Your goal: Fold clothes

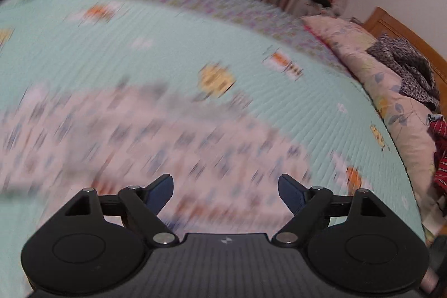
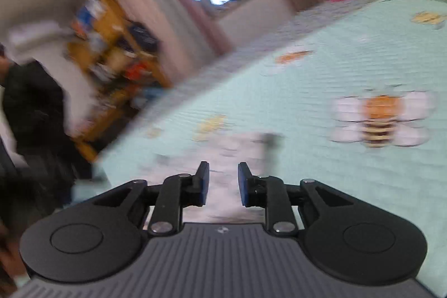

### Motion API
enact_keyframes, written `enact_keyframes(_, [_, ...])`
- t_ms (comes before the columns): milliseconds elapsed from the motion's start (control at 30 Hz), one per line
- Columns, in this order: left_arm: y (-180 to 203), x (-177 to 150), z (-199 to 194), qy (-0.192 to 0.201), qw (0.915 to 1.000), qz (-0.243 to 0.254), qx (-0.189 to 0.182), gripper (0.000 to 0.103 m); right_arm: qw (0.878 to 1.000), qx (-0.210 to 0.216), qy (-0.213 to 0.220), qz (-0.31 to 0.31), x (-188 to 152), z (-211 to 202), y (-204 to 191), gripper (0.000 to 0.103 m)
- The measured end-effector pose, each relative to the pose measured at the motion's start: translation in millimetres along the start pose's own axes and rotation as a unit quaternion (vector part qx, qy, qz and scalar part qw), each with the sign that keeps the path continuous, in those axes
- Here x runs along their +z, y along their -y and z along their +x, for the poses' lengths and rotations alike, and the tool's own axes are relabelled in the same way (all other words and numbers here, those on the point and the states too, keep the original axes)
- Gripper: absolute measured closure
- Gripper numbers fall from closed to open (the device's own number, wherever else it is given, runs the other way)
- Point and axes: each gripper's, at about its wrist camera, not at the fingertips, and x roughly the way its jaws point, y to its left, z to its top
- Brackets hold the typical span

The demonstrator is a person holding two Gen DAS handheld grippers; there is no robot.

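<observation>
On the mint-green quilted bedspread [image 1: 167, 52], toward its near edge, lies a pale pink patterned garment [image 1: 125, 136], blurred, long axis running left-right. Left gripper [image 1: 225, 190] gapes wide, empty; right gripper [image 2: 223, 183] stands partly open, holding nothing.

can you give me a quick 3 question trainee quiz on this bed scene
1. True or false: the left gripper is clamped on the pink patterned garment.
2. The bedspread is mainly: A) mint green B) dark red C) plain white
3. Fill in: the large insect printed on the bedspread, seen from the right wrist, is a ____.

Key:
1. False: its fingers stand wide apart with nothing between them, above the garment.
2. A
3. bee
</observation>
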Motion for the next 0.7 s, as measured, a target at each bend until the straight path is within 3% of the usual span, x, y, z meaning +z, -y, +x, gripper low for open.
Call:
enact_keyframes(67, [-22.8, -29.1, -8.9, -0.015, 0.9996, -0.023, -0.006, 0.019, 0.997, 0.046, -0.04, 0.045, -13.9, 22.6, 12.3, 0.07])
enact_keyframes(100, [-31.6, -43.8, -13.5, -0.024, 0.9992, -0.031, -0.011, 0.019, 0.994, 0.025, -0.075, 0.076, -25.6, 37.2, 25.7, 0.074])
enact_keyframes(133, [-34.1, -55.3, -17.0, -0.031, 0.9993, -0.017, -0.012, 0.019, 0.991, -0.012, -0.095, 0.097, -34.7, 43.9, 36.4, 0.095])
enact_keyframes(167, [-35.9, -66.5, -20.4, -0.037, 0.9992, -0.001, -0.013, 0.019, 0.99, -0.019, -0.087, 0.11, -35.7, 39.0, 40.9, 0.103])
enact_keyframes(233, [-38.0, -83.7, -25.9, -0.044, 0.9986, 0.026, -0.017, 0.019, 0.991, -0.056, -0.076, 0.091, -28.6, 27.5, 33.2, 0.097])
enact_keyframes(300, [-38.3, -94.7, -29.9, -0.041, 0.9978, 0.047, -0.024, 0.019, 0.994, -0.081, -0.059, 0.038, -16.9, 15.6, 9.9, 0.083])
enact_keyframes(433, [-39.8, -104.0, -30.5, -0.041, 0.9967, 0.059, -0.038, 0.017, 0.998, -0.011, -0.059, 0.029, -4.0, 23.4, -13.7, 0.066])
enact_keyframes(467, [-39.6, -106.7, -32.2, -0.041, 0.9962, 0.066, -0.04, 0.017, 0.996, -0.014, -0.074, 0.037, -4.1, 33.9, -10.2, 0.064])
enact_keyframes(533, [-39.9, -111.2, -37.4, -0.042, 0.995, 0.079, -0.044, 0.016, 0.988, -0.085, -0.117, 0.049, -13.5, 55.7, 6.1, 0.067])
enact_keyframes(567, [-42.0, -112.9, -41.3, -0.041, 0.9944, 0.082, -0.051, 0.015, 0.986, -0.109, -0.118, 0.056, -18.6, 57.5, 12.9, 0.092])
enact_keyframes(633, [-46.2, -115.9, -46.1, -0.037, 0.9936, 0.088, -0.061, 0.012, 0.985, -0.118, -0.1, 0.078, -19.6, 47.8, 11.3, 0.09])
enact_keyframes(700, [-49.2, -118.4, -47.4, -0.034, 0.9931, 0.092, -0.064, 0.009, 0.985, -0.129, -0.089, 0.066, -19.2, 42.7, -7.9, 0.078])
